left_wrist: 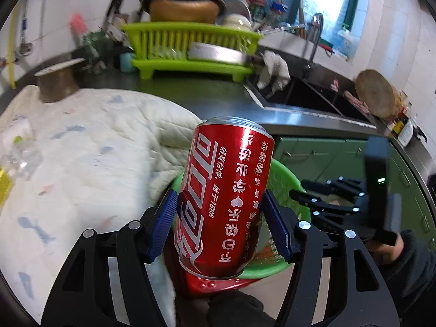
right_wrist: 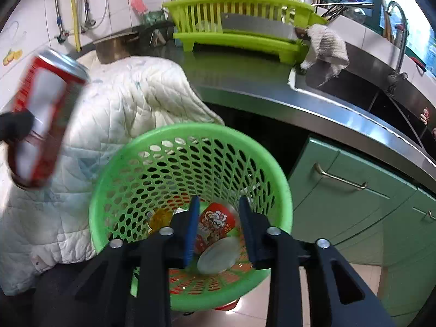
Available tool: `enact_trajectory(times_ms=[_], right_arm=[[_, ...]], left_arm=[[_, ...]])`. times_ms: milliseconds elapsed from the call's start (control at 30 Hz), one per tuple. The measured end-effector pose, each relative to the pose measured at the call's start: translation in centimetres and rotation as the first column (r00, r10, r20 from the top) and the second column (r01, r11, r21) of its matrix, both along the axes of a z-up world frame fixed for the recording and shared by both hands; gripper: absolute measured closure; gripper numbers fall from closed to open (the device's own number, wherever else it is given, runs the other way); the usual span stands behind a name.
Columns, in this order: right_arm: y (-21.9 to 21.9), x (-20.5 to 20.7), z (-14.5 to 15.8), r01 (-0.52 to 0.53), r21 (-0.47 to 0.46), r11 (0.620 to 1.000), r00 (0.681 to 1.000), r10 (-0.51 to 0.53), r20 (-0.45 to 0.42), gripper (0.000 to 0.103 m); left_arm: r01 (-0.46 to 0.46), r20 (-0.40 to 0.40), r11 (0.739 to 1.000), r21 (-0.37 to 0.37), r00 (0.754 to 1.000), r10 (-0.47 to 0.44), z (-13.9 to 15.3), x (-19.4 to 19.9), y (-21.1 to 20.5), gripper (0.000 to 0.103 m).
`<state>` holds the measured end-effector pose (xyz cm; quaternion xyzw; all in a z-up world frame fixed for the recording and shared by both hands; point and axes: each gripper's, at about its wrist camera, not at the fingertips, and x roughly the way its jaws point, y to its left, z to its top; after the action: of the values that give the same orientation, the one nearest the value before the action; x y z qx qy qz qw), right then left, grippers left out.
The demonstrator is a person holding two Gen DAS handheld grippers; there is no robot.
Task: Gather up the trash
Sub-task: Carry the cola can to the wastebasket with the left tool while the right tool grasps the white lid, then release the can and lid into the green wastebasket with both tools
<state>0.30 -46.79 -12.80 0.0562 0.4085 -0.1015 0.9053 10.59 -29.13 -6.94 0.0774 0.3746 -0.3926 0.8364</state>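
Cup [right_wrist: 216, 230] in basket [right_wrist: 190, 136], quilt [right_wrist: 130, 95] left

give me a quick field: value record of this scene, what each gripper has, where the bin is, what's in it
setting: kitchen counter with a sink and a green dish rack
left gripper: shut on a red soda can, held roughly upright
right gripper: open, pads touching nothing, above the bin
bin: green mesh basket on the floor by green cabinets
bin contents: red printed cup lying on its side, yellowish scrap
beside bin: white quilted cloth draped off the counter
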Motion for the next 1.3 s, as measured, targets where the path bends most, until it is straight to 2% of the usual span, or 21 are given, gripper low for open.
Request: enact_trajectory(times_ms=[33,100,300,467,533,667,933,1133,1300], right_arm=[[-0.2,-0.3,0.3,0.004,-0.001,1.000,1.000,-0.004,0.011,0.069],[-0.6,-0.9,0.9,0.011,0.009,1.000,0.999,-0.011,0.035,0.060],[-0.8,-2.7,2.5,0.006,0.009,1.000,0.997,-0.007,0.082,0.051],[-0.4,-3.3,3.0,-0.004,0.015,1.000,0.995,0.003,0.104,0.050],[-0.3,-3.3,3.2,-0.009,0.016,1.000,0.994,0.008,0.111,0.050],[0.0,-3.3,3.7,-0.015,0.017,1.000,0.992,0.012,0.125,0.050],[1.4,-3.0,5.3,-0.045,0.013,0.999,0.986,0.042,0.159,0.045],[3.4,-2.0,6.1,-0.093,0.015,0.996,0.981,0.089,0.175,0.042],[5.5,-0.8,7.2,-0.143,0.020,0.990,0.972,0.136,0.192,0.038]], left_arm=[[0.003,-0.009,1.000,0.010,1.000,-0.003,-0.5,0.1,-0.7,0.040],[0.014,-0.031,1.000,0.026,0.999,-0.013,-1.4,0.2,-1.8,0.040],[0.033,-0.085,0.995,0.095,0.996,-0.025,-4.5,0.9,-5.0,0.039],[0.035,-0.110,0.994,0.102,0.994,-0.024,-5.6,1.1,-5.9,0.039],[0.044,-0.116,0.995,0.093,0.993,-0.033,-5.6,1.1,-6.0,0.033],[0.038,-0.111,0.995,0.092,0.993,-0.028,-5.4,1.0,-5.8,0.032],[-0.014,-0.060,0.998,0.065,0.998,0.018,-2.3,1.0,-2.6,0.032],[-0.101,-0.009,0.994,0.051,0.995,0.101,0.2,1.4,1.8,0.032],[-0.193,0.042,0.980,0.058,0.981,0.191,1.8,2.4,6.7,0.032]])
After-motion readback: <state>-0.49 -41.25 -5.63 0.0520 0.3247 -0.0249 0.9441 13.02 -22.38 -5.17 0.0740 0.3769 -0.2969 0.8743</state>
